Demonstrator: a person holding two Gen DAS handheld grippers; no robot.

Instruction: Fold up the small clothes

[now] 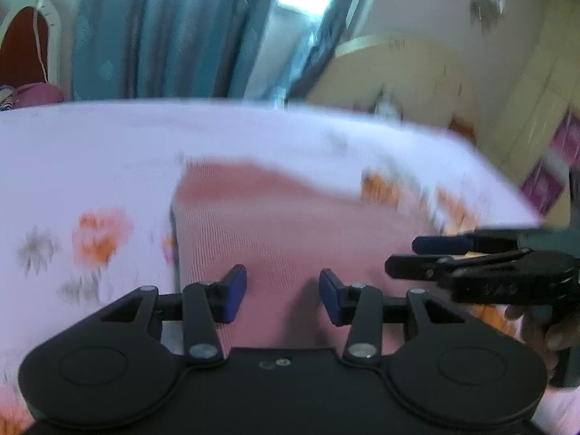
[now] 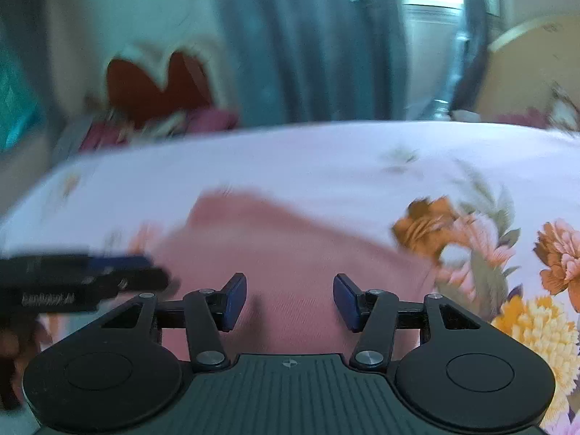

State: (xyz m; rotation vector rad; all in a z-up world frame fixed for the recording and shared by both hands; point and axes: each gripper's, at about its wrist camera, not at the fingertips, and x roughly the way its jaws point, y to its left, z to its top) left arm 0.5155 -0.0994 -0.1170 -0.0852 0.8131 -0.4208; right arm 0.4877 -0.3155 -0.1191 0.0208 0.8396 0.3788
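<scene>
A floral bedsheet [image 2: 326,166] fills mid-frame; blue curtains [image 1: 163,36] hang top centre, a red headboard [image 2: 159,83] upper left.

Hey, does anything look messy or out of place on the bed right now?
Nothing stands out. The pink garment lies flat on the floral sheet, with no spill or damage visible, though both views are blurred.
</scene>
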